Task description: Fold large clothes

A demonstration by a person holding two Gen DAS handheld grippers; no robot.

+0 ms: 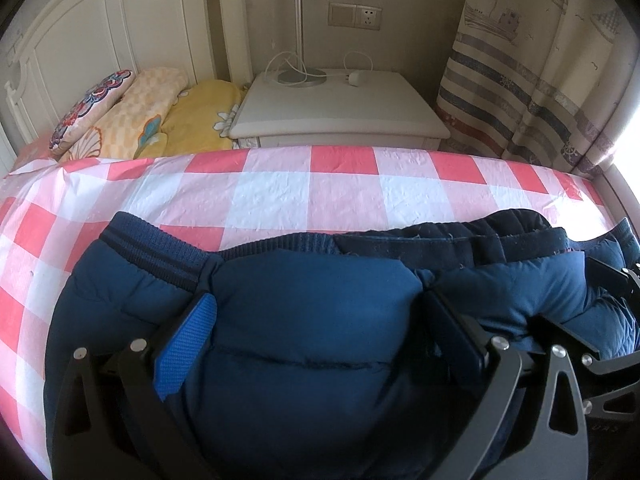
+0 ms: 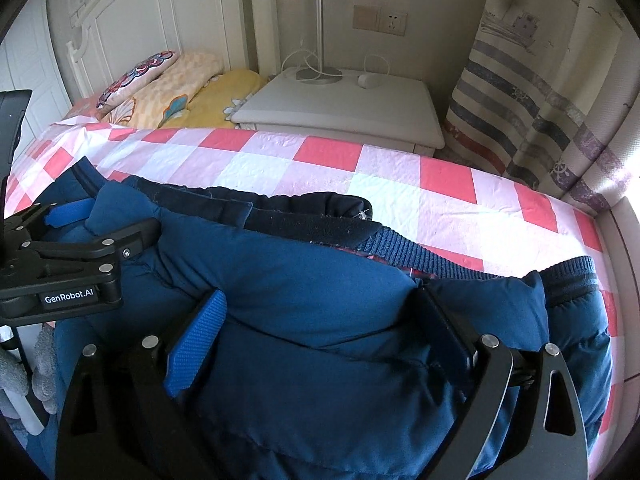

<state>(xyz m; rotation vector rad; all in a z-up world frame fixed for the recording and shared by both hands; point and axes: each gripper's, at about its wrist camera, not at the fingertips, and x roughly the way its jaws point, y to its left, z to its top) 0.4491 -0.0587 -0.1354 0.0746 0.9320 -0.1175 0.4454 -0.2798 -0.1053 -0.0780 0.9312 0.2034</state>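
Note:
A navy blue padded jacket (image 1: 280, 400) (image 2: 328, 408) with ribbed cuffs and a dark fleece collar lies bunched on the near side of the bed. My left gripper (image 1: 320, 300) stands wide, and a puffed fold of the jacket fills the gap between its fingers. Seen from the right wrist, the left gripper (image 2: 124, 214) sits at the far left over the jacket's edge. My right gripper (image 2: 320, 294) is spread just as wide around another thick fold, without squeezing it. Its fingertips (image 1: 600, 272) show at the right edge of the left wrist view.
The bed's pink, red and white checked cover (image 1: 280, 192) (image 2: 400, 184) stretches beyond the jacket. Pillows (image 1: 132, 116) lean on the white headboard (image 1: 100, 40) at the left. A white nightstand (image 1: 340, 108) with a lamp base and cable stands behind, with a striped curtain (image 1: 540, 92) at the right.

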